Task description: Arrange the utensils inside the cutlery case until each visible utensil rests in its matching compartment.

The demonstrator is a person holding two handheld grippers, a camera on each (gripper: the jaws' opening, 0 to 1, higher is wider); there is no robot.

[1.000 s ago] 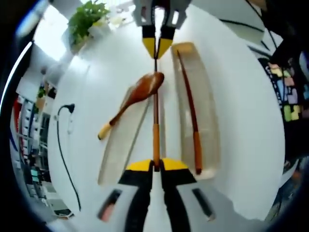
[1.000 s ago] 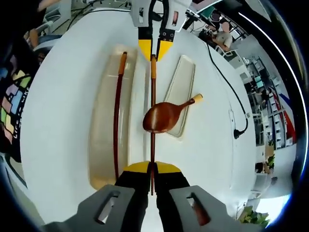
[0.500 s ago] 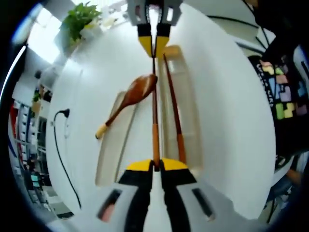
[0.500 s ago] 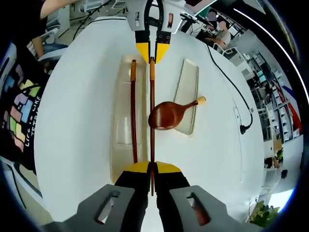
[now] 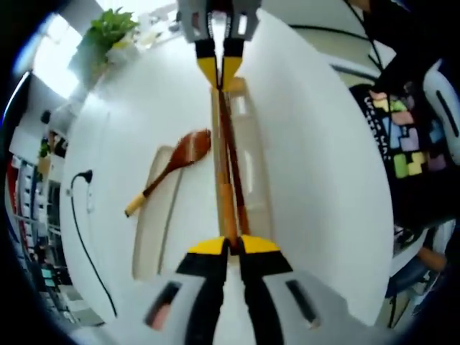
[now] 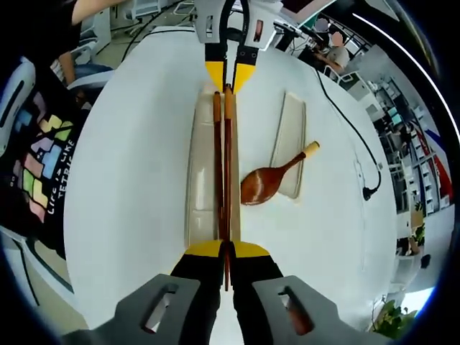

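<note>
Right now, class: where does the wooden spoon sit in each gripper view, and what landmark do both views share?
Left gripper view: wooden spoon left of centre, lying across the small tray.
Right gripper view: wooden spoon right of centre, across the same tray.
Shared landmark: the black cable on the white table.

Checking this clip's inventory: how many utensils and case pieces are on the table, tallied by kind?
Chopsticks: 2 (held one, one in the long tray)
Wooden spoon: 1
Long tray: 1
Flat lid piece: 1
Total: 5

Both grippers [image 6: 227, 249] pinch one chopstick [image 6: 228, 172] above the case [image 6: 194, 180] (spoon [image 6: 264, 183] beside).
</note>
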